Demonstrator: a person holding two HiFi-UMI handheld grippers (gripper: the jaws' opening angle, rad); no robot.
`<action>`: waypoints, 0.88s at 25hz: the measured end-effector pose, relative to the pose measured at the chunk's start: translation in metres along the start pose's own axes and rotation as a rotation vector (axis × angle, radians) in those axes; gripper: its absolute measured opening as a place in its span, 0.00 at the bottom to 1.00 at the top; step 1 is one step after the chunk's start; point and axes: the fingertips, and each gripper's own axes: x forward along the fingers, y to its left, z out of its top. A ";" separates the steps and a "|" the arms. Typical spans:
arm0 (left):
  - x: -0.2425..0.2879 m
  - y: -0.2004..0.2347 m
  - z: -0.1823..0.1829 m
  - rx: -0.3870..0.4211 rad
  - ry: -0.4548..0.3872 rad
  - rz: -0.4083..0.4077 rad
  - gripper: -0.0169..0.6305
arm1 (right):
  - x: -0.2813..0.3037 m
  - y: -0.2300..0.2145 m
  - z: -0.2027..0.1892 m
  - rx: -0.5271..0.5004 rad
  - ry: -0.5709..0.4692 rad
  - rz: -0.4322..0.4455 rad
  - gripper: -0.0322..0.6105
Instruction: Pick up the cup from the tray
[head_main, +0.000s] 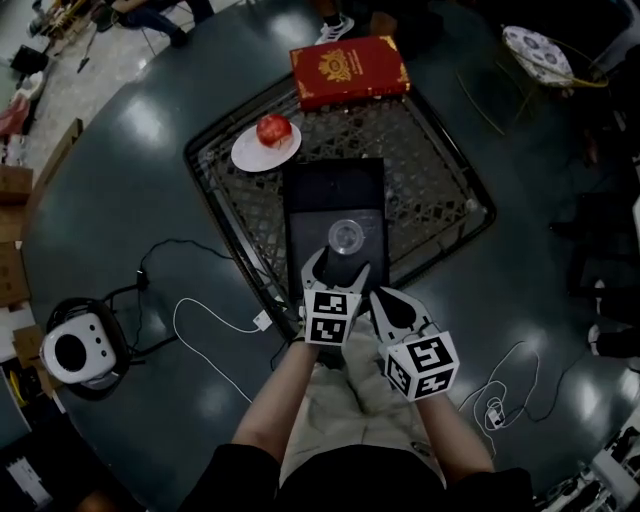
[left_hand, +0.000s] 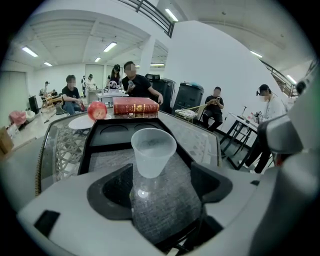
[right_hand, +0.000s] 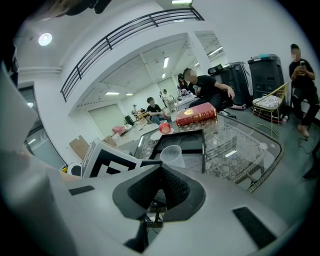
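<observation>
Because lining up a side grab, holds left tool jaws apart, flanking upright cup on tray, centre frame, no squeeze yet; right tool jaws together, empty, lower right, likely spare.

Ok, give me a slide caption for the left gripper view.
Open left tool flanking a clear cup on the black tray, apple and red book beyond.

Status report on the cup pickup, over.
Left gripper open, jaws either side of the cup, not gripping. Right gripper shut, empty, held back. Cup upright on tray. Nothing in the way.
</observation>
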 end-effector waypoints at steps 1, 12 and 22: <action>0.004 0.002 0.001 -0.002 0.000 0.007 0.57 | 0.001 -0.001 -0.001 0.005 0.001 0.001 0.07; 0.041 0.022 0.014 0.026 0.001 0.071 0.59 | 0.010 -0.013 -0.011 0.047 0.012 -0.016 0.07; 0.046 0.028 0.020 0.064 -0.027 0.126 0.48 | 0.015 -0.013 -0.018 0.054 0.022 -0.019 0.07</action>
